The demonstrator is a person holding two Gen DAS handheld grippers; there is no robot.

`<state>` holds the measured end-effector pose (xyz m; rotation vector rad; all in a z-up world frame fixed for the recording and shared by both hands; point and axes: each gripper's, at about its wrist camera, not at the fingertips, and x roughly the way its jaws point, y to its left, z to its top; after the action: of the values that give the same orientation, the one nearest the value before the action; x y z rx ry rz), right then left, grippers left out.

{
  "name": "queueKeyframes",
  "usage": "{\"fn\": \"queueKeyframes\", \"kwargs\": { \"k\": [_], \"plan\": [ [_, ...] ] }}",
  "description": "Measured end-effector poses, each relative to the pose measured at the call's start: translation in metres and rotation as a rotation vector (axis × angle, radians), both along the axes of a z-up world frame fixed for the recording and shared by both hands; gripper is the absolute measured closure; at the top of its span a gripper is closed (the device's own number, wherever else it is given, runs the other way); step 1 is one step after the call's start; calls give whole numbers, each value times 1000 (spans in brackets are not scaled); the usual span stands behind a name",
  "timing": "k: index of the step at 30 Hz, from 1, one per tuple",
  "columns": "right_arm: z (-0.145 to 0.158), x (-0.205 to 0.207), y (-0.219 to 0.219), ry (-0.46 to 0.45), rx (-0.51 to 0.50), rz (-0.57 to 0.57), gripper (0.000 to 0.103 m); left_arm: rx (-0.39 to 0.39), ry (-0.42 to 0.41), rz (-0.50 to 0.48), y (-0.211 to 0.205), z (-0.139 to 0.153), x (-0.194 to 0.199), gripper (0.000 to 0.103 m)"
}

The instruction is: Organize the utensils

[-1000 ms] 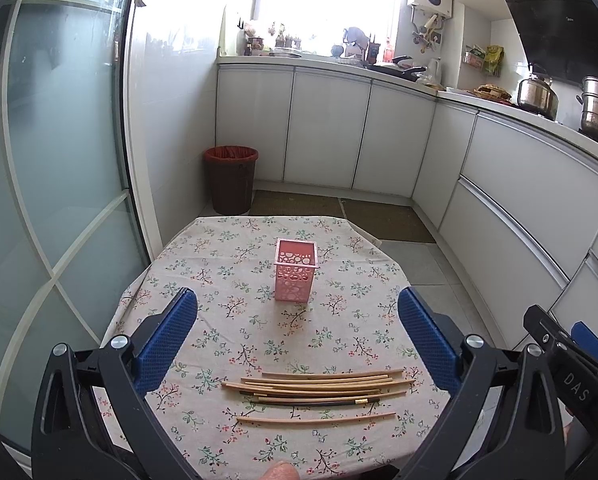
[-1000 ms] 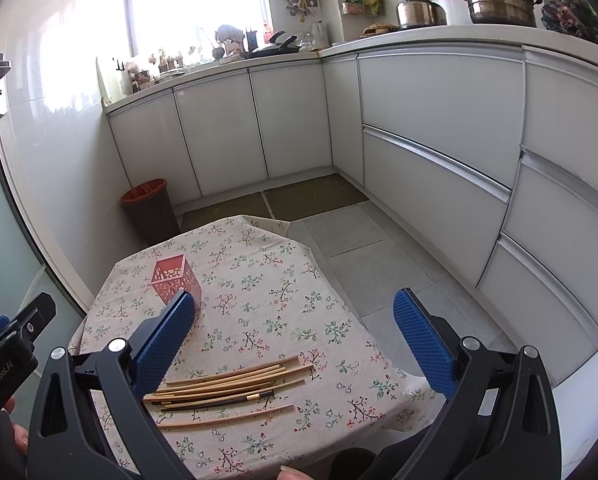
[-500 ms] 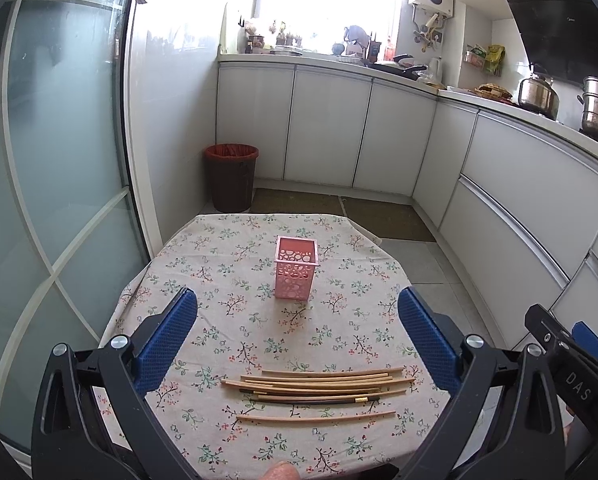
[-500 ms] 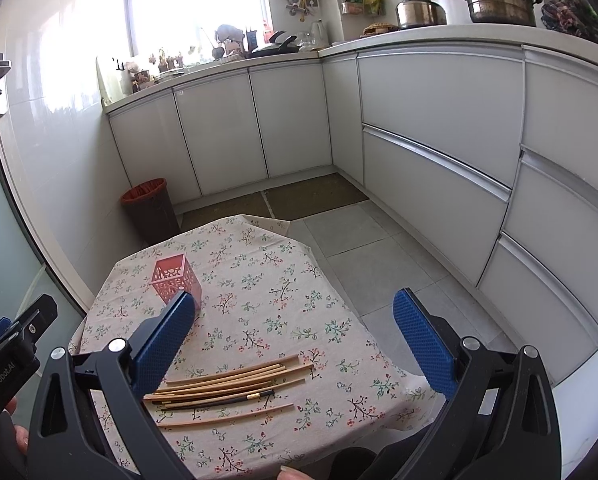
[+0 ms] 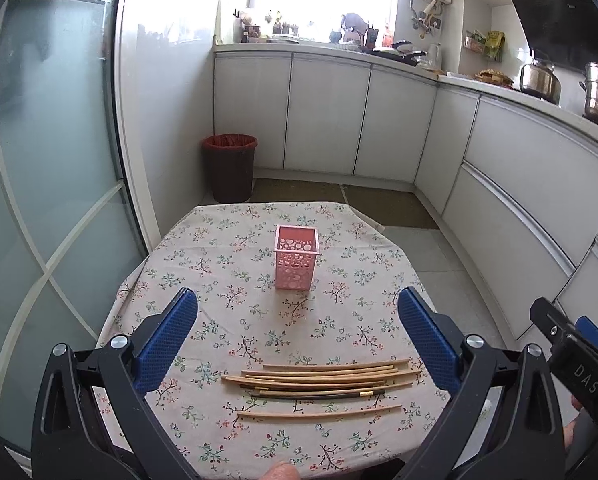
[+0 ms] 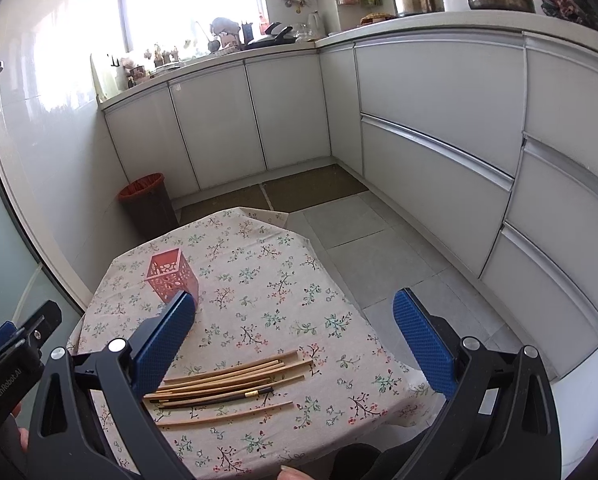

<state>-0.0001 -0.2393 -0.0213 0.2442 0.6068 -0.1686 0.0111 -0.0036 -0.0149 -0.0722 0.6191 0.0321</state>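
Several wooden chopsticks (image 5: 319,376) and one dark chopstick (image 5: 323,395) lie side by side near the front of the floral-cloth table (image 5: 227,272). A pink perforated holder (image 5: 296,257) stands upright at the table's middle. My left gripper (image 5: 297,334) is open and empty, above the chopsticks. In the right wrist view the chopsticks (image 6: 235,376) lie low and left, the holder (image 6: 171,277) is further left, and my right gripper (image 6: 295,338) is open and empty above the table's right part.
A dark bin with a red liner (image 5: 230,168) stands on the floor beyond the table. White cabinets (image 5: 327,116) run along the back and right. A glass door (image 5: 39,168) is at the left. The other gripper's body (image 5: 571,356) shows at the right edge.
Almost nothing differs. Both grippers stay open and held over the table, with only a slight drift of the view. The chopsticks and holder have not moved.
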Motion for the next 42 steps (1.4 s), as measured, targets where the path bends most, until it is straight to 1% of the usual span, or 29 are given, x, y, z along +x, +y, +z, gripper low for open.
{"fn": "queueKeyframes", "kwargs": {
  "k": [2, 5, 6, 8, 9, 10, 11, 13, 15, 17, 18, 20, 22, 24, 25, 27, 29, 31, 35, 37, 39, 40, 41, 42],
  "plan": [
    [-9, 9, -15, 26, 83, 14, 6, 43, 68, -51, -10, -12, 17, 7],
    [-35, 30, -52, 90, 345, 57, 6, 134, 218, -200, -33, -43, 52, 7],
    [-49, 39, -66, 127, 450, 73, 6, 159, 268, -252, -40, -54, 64, 7],
    [-77, 54, -89, 187, 618, 92, 6, 216, 378, -364, -58, -82, 87, 7],
    [-88, 58, -96, 198, 654, 80, 6, 245, 430, -415, -67, -95, 98, 7],
    [-97, 61, -104, 205, 669, 57, 6, 268, 465, -456, -76, -107, 108, 7],
    [-104, 65, -109, 208, 664, 40, 6, 281, 488, -492, -85, -118, 115, 7],
    [-115, 72, -118, 220, 626, 5, 6, 310, 552, -584, -107, -142, 131, 7],
    [-122, 77, -122, 223, 588, -14, 6, 351, 612, -656, -124, -163, 144, 7],
    [-129, 84, -125, 232, 540, -27, 6, 368, 663, -718, -138, -181, 154, 10],
    [-133, 87, -130, 242, 531, -28, 6, 380, 686, -743, -145, -189, 158, 12],
    [-140, 90, -137, 261, 556, -27, 6, 410, 719, -790, -157, -203, 164, 18],
    [-145, 93, -141, 272, 569, -40, 6, 456, 729, -833, -167, -212, 166, 21],
    [-149, 94, -145, 281, 575, -60, 6, 477, 739, -866, -173, -219, 169, 22],
    [-151, 95, -146, 288, 584, -67, 6, 485, 743, -881, -176, -222, 170, 23],
    [-157, 96, -147, 305, 600, -73, 6, 503, 755, -903, -180, -226, 170, 27],
    [-161, 99, -146, 319, 610, -74, 6, 520, 775, -922, -184, -233, 172, 36],
    [-162, 99, -145, 326, 604, -78, 6, 530, 796, -934, -186, -241, 174, 41],
    [-163, 100, -145, 332, 596, -89, 6, 516, 828, -952, -191, -254, 179, 50],
    [-166, 101, -145, 344, 602, -95, 6, 506, 822, -957, -193, -258, 178, 52],
    [-169, 102, -145, 357, 610, -100, 7, 493, 813, -971, -193, -258, 177, 57],
    [-170, 103, -145, 365, 609, -105, 6, 485, 807, -968, -192, -257, 177, 64],
    [-171, 103, -145, 370, 605, -110, 6, 478, 800, -963, -192, -256, 179, 75],
    [-172, 104, -144, 378, 595, -119, 6, 474, 790, -957, -190, -251, 183, 80]
  ]
}}
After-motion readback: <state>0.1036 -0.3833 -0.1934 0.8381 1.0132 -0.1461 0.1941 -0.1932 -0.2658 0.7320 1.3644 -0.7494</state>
